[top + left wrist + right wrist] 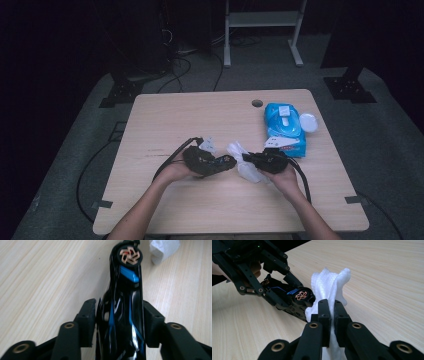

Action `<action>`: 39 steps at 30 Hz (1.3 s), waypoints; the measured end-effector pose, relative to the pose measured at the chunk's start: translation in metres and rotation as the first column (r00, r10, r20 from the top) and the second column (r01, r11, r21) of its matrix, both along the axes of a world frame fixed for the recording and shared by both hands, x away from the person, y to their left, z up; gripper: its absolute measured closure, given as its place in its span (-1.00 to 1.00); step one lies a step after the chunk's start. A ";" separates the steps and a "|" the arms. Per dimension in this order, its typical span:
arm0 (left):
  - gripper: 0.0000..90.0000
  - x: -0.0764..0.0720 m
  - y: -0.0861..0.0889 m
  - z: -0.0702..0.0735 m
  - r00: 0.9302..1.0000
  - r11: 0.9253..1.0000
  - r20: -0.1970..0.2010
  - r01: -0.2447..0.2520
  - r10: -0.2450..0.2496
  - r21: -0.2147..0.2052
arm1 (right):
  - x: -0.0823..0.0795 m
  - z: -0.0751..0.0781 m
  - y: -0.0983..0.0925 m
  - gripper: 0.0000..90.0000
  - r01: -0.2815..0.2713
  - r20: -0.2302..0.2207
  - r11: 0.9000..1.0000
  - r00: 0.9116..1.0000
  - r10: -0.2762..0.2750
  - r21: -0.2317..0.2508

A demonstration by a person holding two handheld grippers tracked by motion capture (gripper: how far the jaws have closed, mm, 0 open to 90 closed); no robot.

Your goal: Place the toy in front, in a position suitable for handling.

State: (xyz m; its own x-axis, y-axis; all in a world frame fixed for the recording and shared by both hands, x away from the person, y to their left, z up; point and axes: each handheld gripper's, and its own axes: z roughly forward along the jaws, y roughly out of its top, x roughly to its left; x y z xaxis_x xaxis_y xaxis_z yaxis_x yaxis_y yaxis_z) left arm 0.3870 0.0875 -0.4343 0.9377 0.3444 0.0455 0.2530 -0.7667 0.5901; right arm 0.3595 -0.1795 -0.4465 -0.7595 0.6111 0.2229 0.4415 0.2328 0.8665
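The pale wooden table [165, 125] has broad bare room on its left half and along the near edge; the work sits near its middle, well clear of every edge. At the far right, near the round cable hole [257, 103], lies a blue plastic pack of wet wipes [283, 131] with its white lid flipped open; its label writing is too small to read. The left gripper [231, 161] has its jaws part-way closed on a glossy black toy-like object with blue stripes [125, 312], pads against its sides; a copper swirl emblem [129, 254] marks its round tip. The right gripper [331, 312] is pinched narrow on a crumpled white wipe [332, 283], which touches that tip.
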 end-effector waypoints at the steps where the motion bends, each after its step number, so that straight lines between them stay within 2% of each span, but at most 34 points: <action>1: 0.08 0.001 -0.002 0.000 1.000 1.000 -0.001 0.000 0.000 0.005 | 0.000 0.000 -0.001 0.91 0.002 0.000 1.000 1.000 -0.002 0.000; 4: 0.06 0.004 -0.010 -0.001 1.000 1.000 -0.007 -0.007 0.007 0.013 | 0.000 0.000 -0.003 0.91 0.006 0.000 1.000 1.000 -0.006 0.005; 7: 0.03 0.005 -0.018 -0.001 1.000 0.998 -0.006 -0.009 0.009 0.057 | -0.001 0.000 -0.003 0.91 0.005 0.000 1.000 1.000 -0.005 0.005; 9: 0.03 0.006 -0.022 -0.001 1.000 0.998 -0.008 -0.010 0.011 0.069 | -0.001 0.000 -0.003 0.91 0.004 0.001 1.000 1.000 -0.004 0.004; 12: 0.16 0.007 -0.027 -0.001 1.000 0.994 -0.011 -0.022 0.024 0.104 | 0.000 0.000 -0.004 0.91 0.007 0.001 1.000 1.000 -0.007 0.005; 14: 0.24 0.005 -0.031 0.000 1.000 0.990 0.023 -0.014 0.011 0.140 | 0.000 0.000 -0.004 0.91 0.008 0.000 1.000 1.000 -0.008 0.004; 15: 0.26 0.004 -0.032 0.000 1.000 0.990 0.030 -0.007 0.003 0.142 | 0.000 0.000 -0.005 0.91 0.008 0.003 1.000 1.000 -0.008 0.005; 18: 0.28 0.002 -0.032 0.000 0.999 0.992 0.043 0.015 -0.021 0.123 | 0.001 0.000 -0.006 0.91 0.013 0.000 1.000 1.000 -0.013 0.009; 22: 0.29 0.001 -0.027 0.003 0.998 0.996 0.058 0.013 -0.018 0.084 | 0.001 -0.001 -0.008 0.91 0.019 -0.006 1.000 1.000 -0.018 0.017; 25: 0.29 -0.003 -0.023 0.006 0.996 0.999 0.083 0.024 -0.027 0.041 | 0.000 0.001 -0.010 0.91 0.017 -0.003 0.999 1.000 -0.017 0.034; 26: 0.29 -0.005 -0.021 0.008 0.995 1.000 0.094 0.025 -0.025 0.008 | -0.001 0.003 -0.010 0.91 0.014 0.000 0.999 1.000 -0.014 0.041; 29: 0.30 -0.010 -0.017 0.014 0.993 0.998 0.116 0.030 -0.024 -0.049 | -0.005 0.012 -0.010 0.91 -0.003 0.012 0.998 1.000 0.003 0.063; 32: 0.31 -0.014 -0.019 0.016 0.989 0.997 0.140 0.045 -0.035 -0.069 | -0.008 0.020 -0.008 0.91 -0.023 0.028 0.996 0.999 0.021 0.091; 34: 0.39 -0.017 -0.021 0.019 0.988 0.994 0.146 0.055 -0.040 -0.099 | -0.011 0.027 -0.004 0.91 -0.045 0.037 0.993 0.998 0.041 0.112; 37: 0.42 -0.020 -0.024 0.020 0.986 0.992 0.154 0.073 -0.056 -0.107 | -0.015 0.036 0.003 0.91 -0.079 0.065 0.990 0.995 0.072 0.114; 39: 0.42 -0.022 -0.025 0.018 0.986 0.991 0.154 0.076 -0.059 -0.106 | -0.016 0.038 0.007 0.91 -0.086 0.076 0.992 0.994 0.079 0.093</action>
